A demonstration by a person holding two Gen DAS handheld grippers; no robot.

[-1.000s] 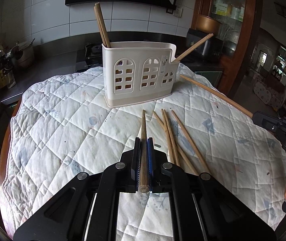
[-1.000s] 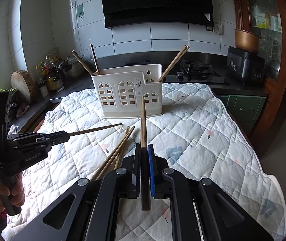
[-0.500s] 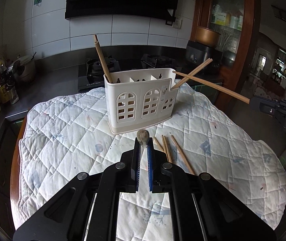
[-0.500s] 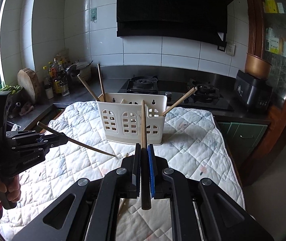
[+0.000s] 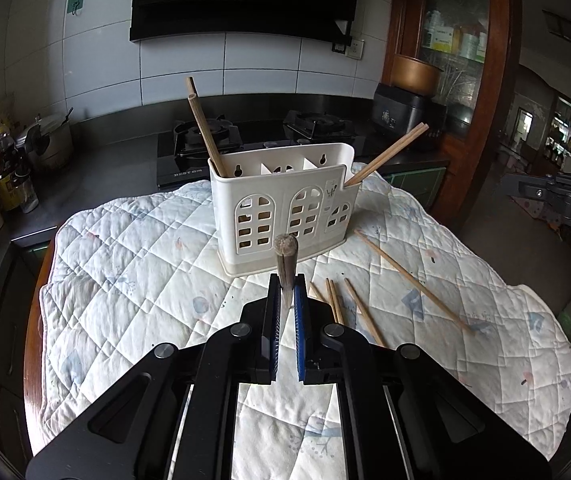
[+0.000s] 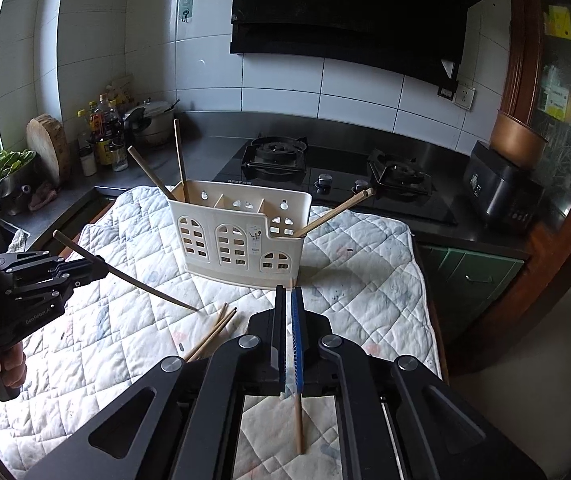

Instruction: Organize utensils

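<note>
A cream utensil caddy (image 5: pixel 285 208) (image 6: pixel 241 236) stands on the quilted cloth (image 5: pixel 133 272). Chopsticks lean out of its left end (image 5: pixel 205 128) and its right end (image 5: pixel 389 152). My left gripper (image 5: pixel 286 280) (image 6: pixel 99 266) is shut on a dark chopstick (image 5: pixel 285 256) (image 6: pixel 145 288). That chopstick slants down with its tip near the cloth. My right gripper (image 6: pixel 288 290) (image 5: pixel 505 182) is shut, and I see nothing between its jaws. A long chopstick (image 5: pixel 409 280) (image 6: pixel 298 420) lies on the cloth beneath it, one end by the caddy's right corner. Several loose chopsticks (image 5: pixel 337 304) (image 6: pixel 213 332) lie in front of the caddy.
Behind the cloth runs a dark counter with a gas hob (image 6: pixel 277 156). Bottles and a pot (image 6: pixel 105 128) crowd the back left. A black appliance (image 6: pixel 501 192) sits at the back right. A hand (image 6: pixel 1 364) grips the left tool's handle.
Both grippers have risen above the cloth. The chopstick that stuck out of the right gripper now lies on the cloth. The left gripper's chopstick has swung its butt end towards the camera.
</note>
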